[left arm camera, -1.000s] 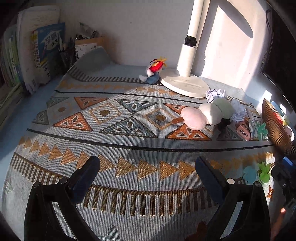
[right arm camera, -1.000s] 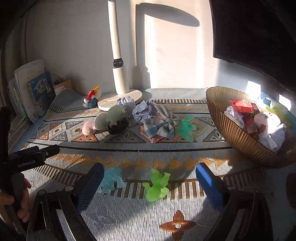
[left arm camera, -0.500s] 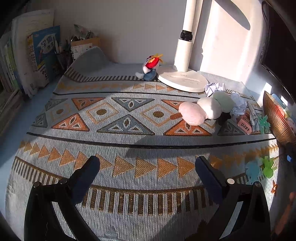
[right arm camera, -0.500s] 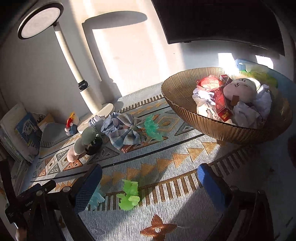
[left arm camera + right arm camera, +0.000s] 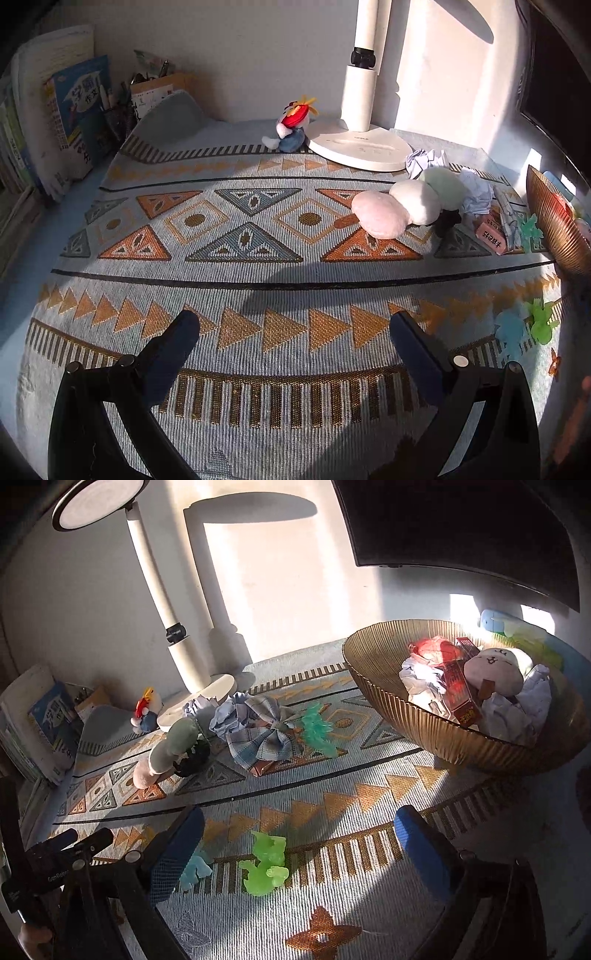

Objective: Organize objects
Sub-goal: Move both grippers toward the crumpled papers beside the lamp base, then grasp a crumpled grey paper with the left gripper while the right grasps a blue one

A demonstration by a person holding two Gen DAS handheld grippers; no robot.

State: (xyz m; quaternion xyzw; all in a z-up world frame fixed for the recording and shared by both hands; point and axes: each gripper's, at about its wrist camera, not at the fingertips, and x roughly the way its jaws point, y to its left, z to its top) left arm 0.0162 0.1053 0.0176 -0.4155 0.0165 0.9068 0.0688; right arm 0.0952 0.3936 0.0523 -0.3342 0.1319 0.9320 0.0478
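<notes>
We see a big patterned mat point(image 5: 332, 915) covering the tabletop. A gold bowl point(image 5: 436, 734) sits at its right edge, full of paper balls, a red box and a soft toy. A white lamp point(image 5: 360, 147) stands at the far edge. Our left tongs point(image 5: 295, 332) are wide open and hold nothing. Our right tongs point(image 5: 299, 827) are wide open too, over the small green toy point(image 5: 266, 864) near the front edge.
</notes>
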